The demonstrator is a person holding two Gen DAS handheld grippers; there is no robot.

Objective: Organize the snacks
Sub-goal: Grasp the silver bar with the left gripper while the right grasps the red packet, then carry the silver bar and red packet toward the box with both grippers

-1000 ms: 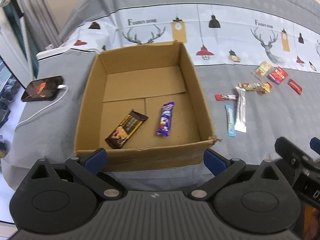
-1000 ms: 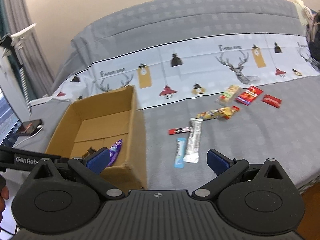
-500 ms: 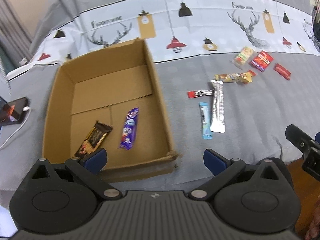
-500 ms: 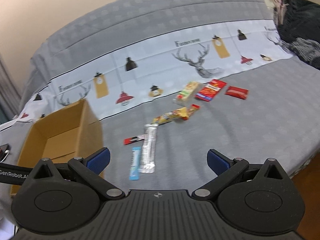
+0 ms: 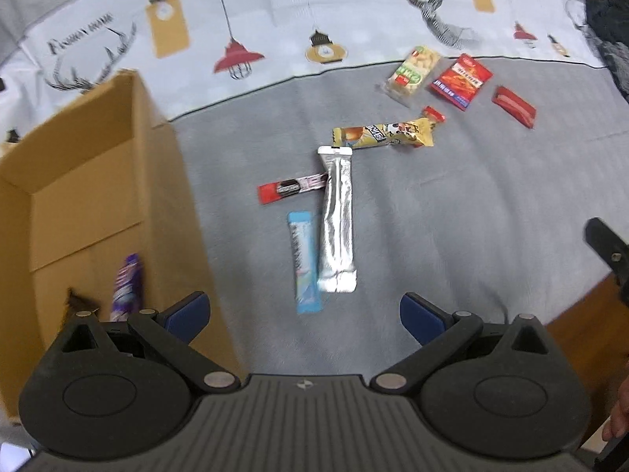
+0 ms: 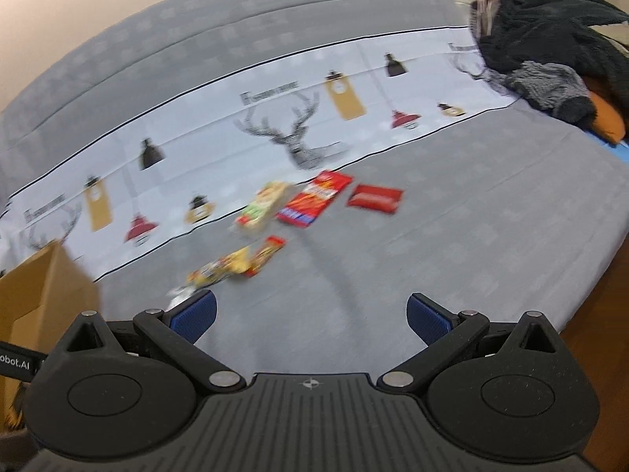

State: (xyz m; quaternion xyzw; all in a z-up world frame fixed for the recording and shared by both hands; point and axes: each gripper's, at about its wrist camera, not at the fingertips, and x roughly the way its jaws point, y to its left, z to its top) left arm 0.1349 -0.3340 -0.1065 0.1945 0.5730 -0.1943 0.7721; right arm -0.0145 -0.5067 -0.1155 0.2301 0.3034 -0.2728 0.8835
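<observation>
Both views have swung right off the cardboard box (image 5: pixel 98 181); left gripper (image 5: pixel 304 314) and right gripper (image 6: pixel 310 312) gape wide, empty. Line up squarely over the light-blue stick packet (image 5: pixel 303 265) before closing.

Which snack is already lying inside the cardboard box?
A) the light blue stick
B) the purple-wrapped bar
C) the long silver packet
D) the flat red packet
B: in the left wrist view the purple-wrapped bar lies on the floor of the cardboard box, while the silver packet, light blue stick and flat red packet lie out on the grey cover.
</observation>
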